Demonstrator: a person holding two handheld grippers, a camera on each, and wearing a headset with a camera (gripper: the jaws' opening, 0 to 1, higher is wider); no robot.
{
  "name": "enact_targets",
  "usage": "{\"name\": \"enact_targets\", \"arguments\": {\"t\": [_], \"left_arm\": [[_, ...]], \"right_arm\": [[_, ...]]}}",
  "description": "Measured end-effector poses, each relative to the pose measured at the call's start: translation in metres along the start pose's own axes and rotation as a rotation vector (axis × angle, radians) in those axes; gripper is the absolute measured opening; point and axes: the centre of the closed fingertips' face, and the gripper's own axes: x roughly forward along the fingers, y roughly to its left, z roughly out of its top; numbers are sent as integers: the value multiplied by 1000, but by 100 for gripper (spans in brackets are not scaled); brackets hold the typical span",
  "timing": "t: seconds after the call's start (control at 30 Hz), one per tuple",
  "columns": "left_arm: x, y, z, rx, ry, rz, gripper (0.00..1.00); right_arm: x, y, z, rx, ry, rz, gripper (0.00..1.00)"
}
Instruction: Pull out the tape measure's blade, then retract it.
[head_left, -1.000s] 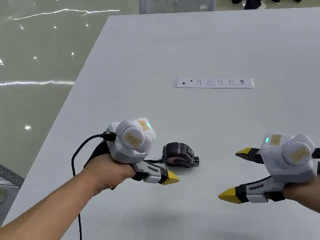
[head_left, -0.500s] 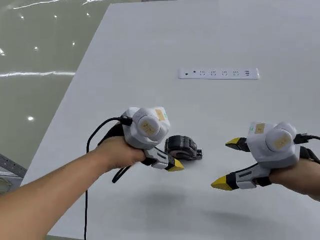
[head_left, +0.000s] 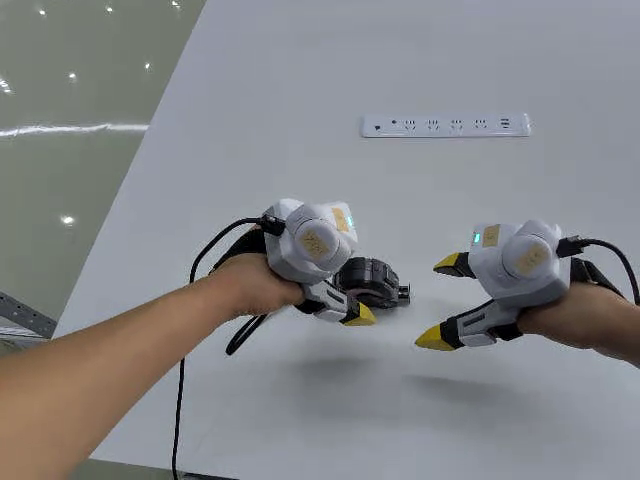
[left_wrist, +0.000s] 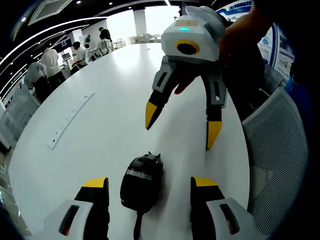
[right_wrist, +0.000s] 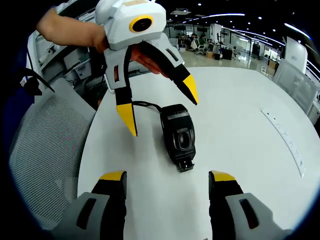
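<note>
Tape measure (head_left: 372, 281): lies flat on white table (head_left: 300, 100), just below centre of head view; presents black case with hook tab flush at case mouth, pointing toward right of frame; trails thin black cord (right_wrist: 145, 104) from opposite end, at upper left of case in right gripper view.

Left gripper (right_wrist: 161, 109): sits at lower centre-left of head view, held in a hand (head_left: 255, 285); stands open, jaws spread to either side of case; in left gripper view flanks tape measure (left_wrist: 141, 181) at bottom centre, with a strip of table between each yellow-tipped jaw and case, so apart from it; straddles cord end of case at top centre of right gripper view.

Right gripper (head_left: 438, 302): occupies lower right of head view; stands open, jaws wide with nothing between; points yellow tips toward hook end of case, near but apart; appears at top centre of left gripper view, above tape measure.

Power strip (head_left: 445, 125): lies across upper right of head view, well apart from both grippers.

Black cable (head_left: 205, 270): loops from left gripper toward lower left of frame.
</note>
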Motion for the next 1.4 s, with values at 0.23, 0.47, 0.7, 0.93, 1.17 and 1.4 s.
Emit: {"name": "enact_targets", "arguments": {"t": [0.23,0.47,0.7,0.93,1.17,1.4], "left_arm": [[10,3,-3,7,15,-13,58],[17,6,-7,32,27,-34,57],[23,5,-7,57,25,-52,51],[27,5,-10,80,41,-59,48],[28,8,-11,94,45,-56,41],[29,8,-10,106,48,-56,39]], "right_arm": [[11,-9,-2,-34,18,22,62],[20,-18,-4,-85,23,42,55],[28,-23,-3,-136,26,63,47],[35,-23,-1,-168,38,66,44],[41,-26,-1,-176,39,78,39],[46,-24,-4,-198,53,96,35]]}}
